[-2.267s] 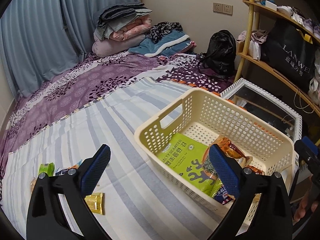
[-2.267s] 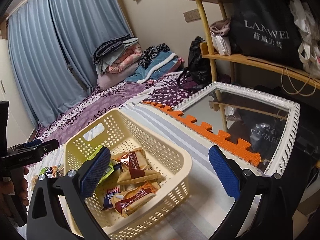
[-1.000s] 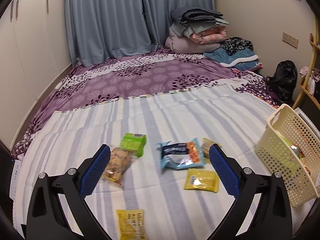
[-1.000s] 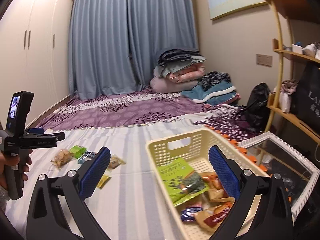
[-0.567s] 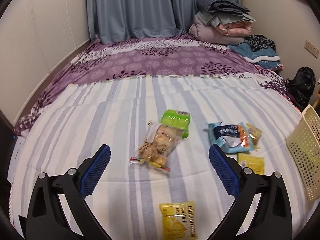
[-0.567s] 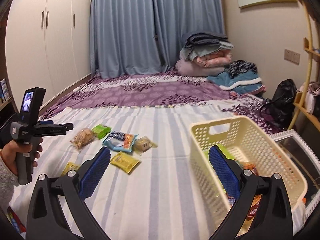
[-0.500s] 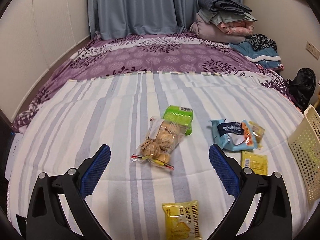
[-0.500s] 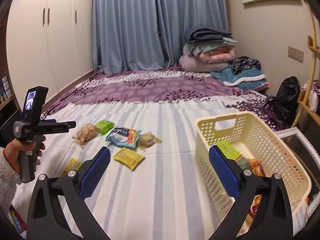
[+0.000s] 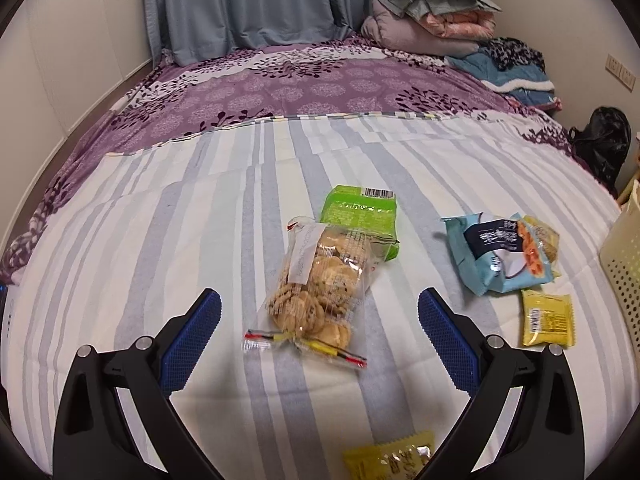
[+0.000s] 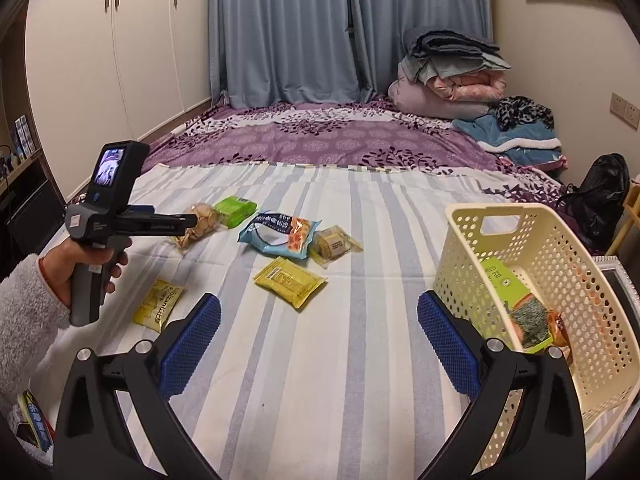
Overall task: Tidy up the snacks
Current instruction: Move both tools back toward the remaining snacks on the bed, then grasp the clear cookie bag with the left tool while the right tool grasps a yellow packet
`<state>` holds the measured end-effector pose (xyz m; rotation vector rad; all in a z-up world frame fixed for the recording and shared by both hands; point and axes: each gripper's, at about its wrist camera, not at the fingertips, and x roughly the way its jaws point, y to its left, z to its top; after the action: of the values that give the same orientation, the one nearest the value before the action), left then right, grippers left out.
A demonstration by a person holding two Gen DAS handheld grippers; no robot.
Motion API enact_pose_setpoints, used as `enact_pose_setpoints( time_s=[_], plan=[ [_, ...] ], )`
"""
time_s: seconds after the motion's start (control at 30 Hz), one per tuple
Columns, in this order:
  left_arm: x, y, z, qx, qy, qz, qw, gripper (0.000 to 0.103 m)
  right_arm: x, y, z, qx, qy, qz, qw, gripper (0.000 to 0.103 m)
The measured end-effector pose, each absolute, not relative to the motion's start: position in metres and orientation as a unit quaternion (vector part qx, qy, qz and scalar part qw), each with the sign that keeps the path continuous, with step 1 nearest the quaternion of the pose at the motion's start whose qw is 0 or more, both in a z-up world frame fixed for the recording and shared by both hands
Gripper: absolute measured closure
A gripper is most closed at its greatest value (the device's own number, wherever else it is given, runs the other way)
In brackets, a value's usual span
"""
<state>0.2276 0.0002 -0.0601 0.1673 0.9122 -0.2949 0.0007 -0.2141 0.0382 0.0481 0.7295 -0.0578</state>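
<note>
My left gripper (image 9: 318, 344) is open and empty, just above a clear bag of cookies (image 9: 320, 280) on the striped bedsheet. Behind the bag lies a green packet (image 9: 360, 210). To the right are a blue snack bag (image 9: 496, 254), a yellow packet (image 9: 548, 318) and another yellow packet (image 9: 390, 462) at the bottom edge. My right gripper (image 10: 318, 344) is open and empty over the sheet, left of the cream basket (image 10: 560, 248), which holds a green seaweed pack (image 10: 506, 284). The left gripper (image 10: 192, 222) shows there over the cookies (image 10: 200, 222).
Folded blankets (image 10: 448, 76) are piled at the far right of the bed. A black bag (image 10: 600, 196) stands by the wall behind the basket. Curtains (image 10: 288, 28) and wardrobe doors (image 10: 100, 52) line the far side. A mirror frame (image 10: 624, 276) lies right of the basket.
My left gripper swung away from the basket to the loose snacks and moved in close over the cookie bag. My right gripper turned left, off the basket, facing the snacks. Both stayed open.
</note>
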Motion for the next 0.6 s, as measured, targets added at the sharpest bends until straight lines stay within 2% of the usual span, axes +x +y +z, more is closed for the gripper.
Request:
enact_pose_setpoints(
  time_s=[0.37, 0.6],
  plan=[
    [0.274, -0.007, -0.096, 0.102, 0.473, -0.153, 0.862, 0.003, 0.017, -0.214, 0.014, 0.051, 0.398, -0.022, 0.916, 0.005],
    [0.283, -0.003, -0.110, 0.082, 0.485, -0.157, 0.857, 0.003, 0.024, -0.208, 0.005, 0.045, 0.412, -0.017, 0.910, 0.005]
  ],
)
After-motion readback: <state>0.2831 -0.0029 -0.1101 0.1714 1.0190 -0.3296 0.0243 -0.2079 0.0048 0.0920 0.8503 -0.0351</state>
